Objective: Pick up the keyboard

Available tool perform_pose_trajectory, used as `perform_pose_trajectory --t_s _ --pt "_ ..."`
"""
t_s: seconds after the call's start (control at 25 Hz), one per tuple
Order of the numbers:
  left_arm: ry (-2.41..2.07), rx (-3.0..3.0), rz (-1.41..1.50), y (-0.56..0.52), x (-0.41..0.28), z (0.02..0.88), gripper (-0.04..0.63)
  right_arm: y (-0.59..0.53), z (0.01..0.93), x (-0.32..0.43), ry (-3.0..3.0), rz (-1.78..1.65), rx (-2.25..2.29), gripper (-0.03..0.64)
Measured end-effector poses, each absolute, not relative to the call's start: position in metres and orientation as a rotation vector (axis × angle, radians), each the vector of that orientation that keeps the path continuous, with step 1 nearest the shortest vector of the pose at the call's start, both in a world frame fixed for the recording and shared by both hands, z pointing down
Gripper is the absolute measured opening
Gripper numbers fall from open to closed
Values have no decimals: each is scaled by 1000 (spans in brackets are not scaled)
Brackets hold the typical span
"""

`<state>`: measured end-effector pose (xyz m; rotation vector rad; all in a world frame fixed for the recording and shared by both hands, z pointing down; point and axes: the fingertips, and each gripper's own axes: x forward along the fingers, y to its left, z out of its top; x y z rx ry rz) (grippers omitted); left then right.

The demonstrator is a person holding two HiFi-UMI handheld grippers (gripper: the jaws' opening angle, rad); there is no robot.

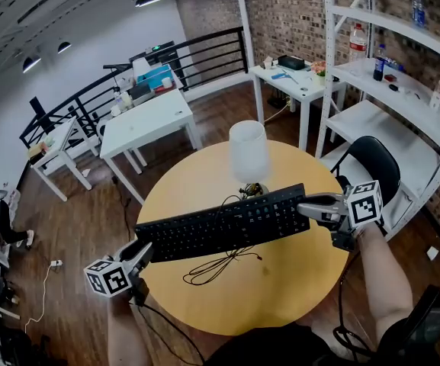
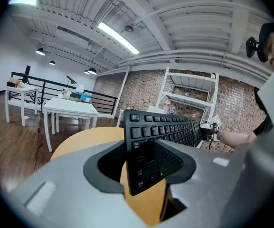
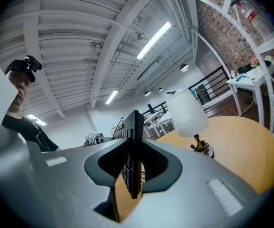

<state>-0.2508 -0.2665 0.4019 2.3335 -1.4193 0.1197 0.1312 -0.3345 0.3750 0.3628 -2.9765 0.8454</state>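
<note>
The keyboard (image 1: pixel 223 227) sits across the middle of the head view, black, keys up, held clear above the round wooden table (image 1: pixel 296 280). Its left end lies lower in the frame than its right. Its cable (image 1: pixel 220 265) drops from the underside and lies in loose loops on the tabletop just below.

The left gripper (image 1: pixel 145 252), at lower left, has its jaws clamped on the keyboard's left end. In the left gripper view the keyboard (image 2: pixel 165 127) stands slanted between the jaws of that gripper (image 2: pixel 146 151), which appear to press on it from both sides, though the slant makes the left contact hard to see.

The right gripper (image 1: pixel 305 207), at centre right, is clamped on the other end. In the right gripper view the keyboard (image 3: pixel 134 137) shows edge-on, pinched between the narrow-set jaws of that gripper (image 3: pixel 133 160).

Just behind the keyboard a lamp (image 1: pixel 248 151) with a white shade stands on the table. Farther off are a white desk (image 1: pixel 147 120) at upper left, a black chair (image 1: pixel 372 158) at right, and white shelving (image 1: pixel 387 75) at upper right.
</note>
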Motion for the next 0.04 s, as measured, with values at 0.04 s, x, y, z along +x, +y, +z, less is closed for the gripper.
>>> perform_pose_trajectory --t_s 0.04 --pt "-1434 2323 114 -262 -256 401 187 -335 374 125 -2975 843 342 83"
